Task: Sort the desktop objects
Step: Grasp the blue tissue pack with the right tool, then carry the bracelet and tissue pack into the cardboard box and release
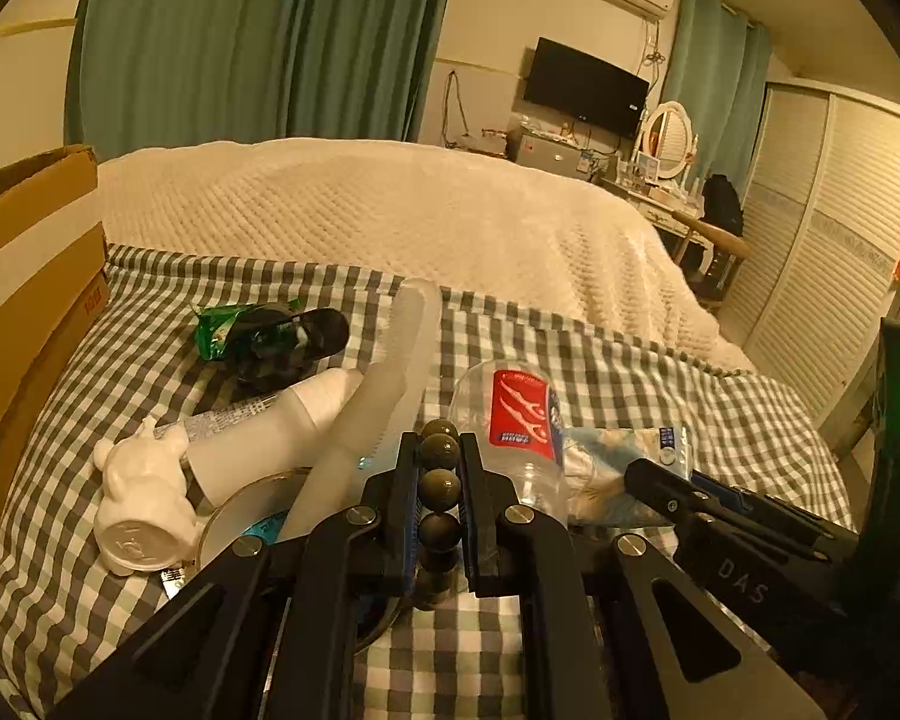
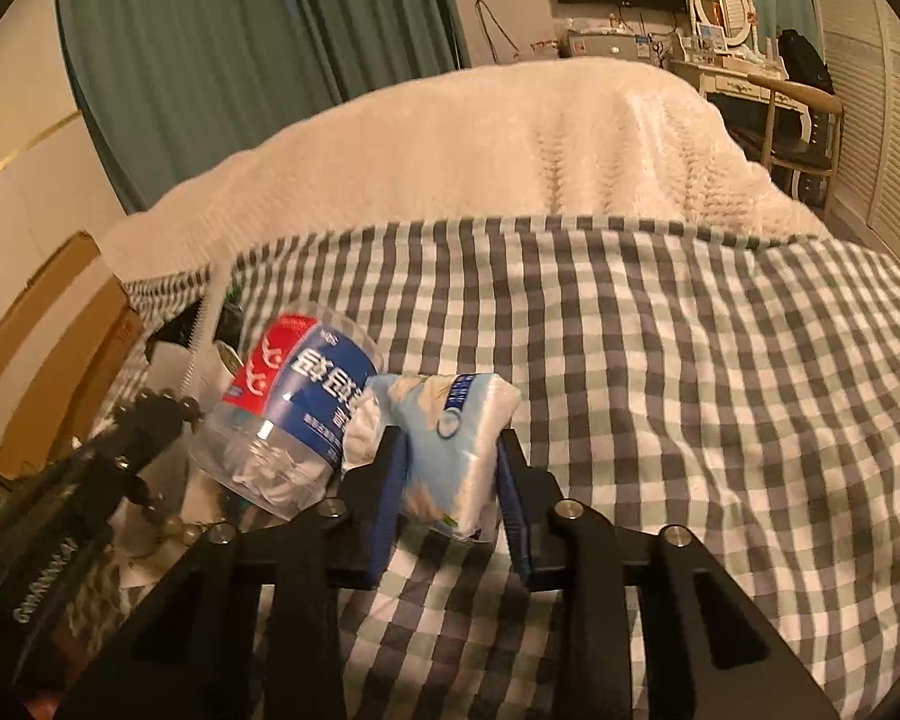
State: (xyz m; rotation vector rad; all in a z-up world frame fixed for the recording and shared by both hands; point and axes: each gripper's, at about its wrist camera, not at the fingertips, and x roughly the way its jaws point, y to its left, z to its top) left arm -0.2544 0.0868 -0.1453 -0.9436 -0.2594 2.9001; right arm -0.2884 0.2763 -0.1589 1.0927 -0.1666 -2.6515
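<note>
The left fingers (image 1: 440, 456) are pinched on a string of dark beads (image 1: 440, 486), which runs up between the two pads and hangs out below them. The right fingers (image 2: 450, 462) stand narrow, pressed on either side of a pale blue tissue pack (image 2: 450, 450), which bulges between them and sits tilted, its far end up; whether it is clear of the checked cloth (image 2: 690, 420) I cannot tell.

Just left of the pack lies a clear bottle (image 2: 294, 414) with a red and blue label, on its side and touching the pack. From the left view the same bottle (image 1: 516, 420) lies just right of the beads, with the pack (image 1: 624, 456) beyond it and the right tool's black tip on the pack.

Left of the beads a long frosted comb (image 1: 384, 396) leans across a white tube (image 1: 282, 420). A small white figurine (image 1: 141, 498) lies toppled at the near left, beside a glass dish (image 1: 234, 516). Further off sit dark sunglasses (image 1: 306, 336) on a green packet (image 1: 222, 330). A cardboard box (image 1: 30, 276) stands at the far left edge. All this rests on the checked cloth over the bed, with a cream blanket (image 1: 390, 216) beyond.
</note>
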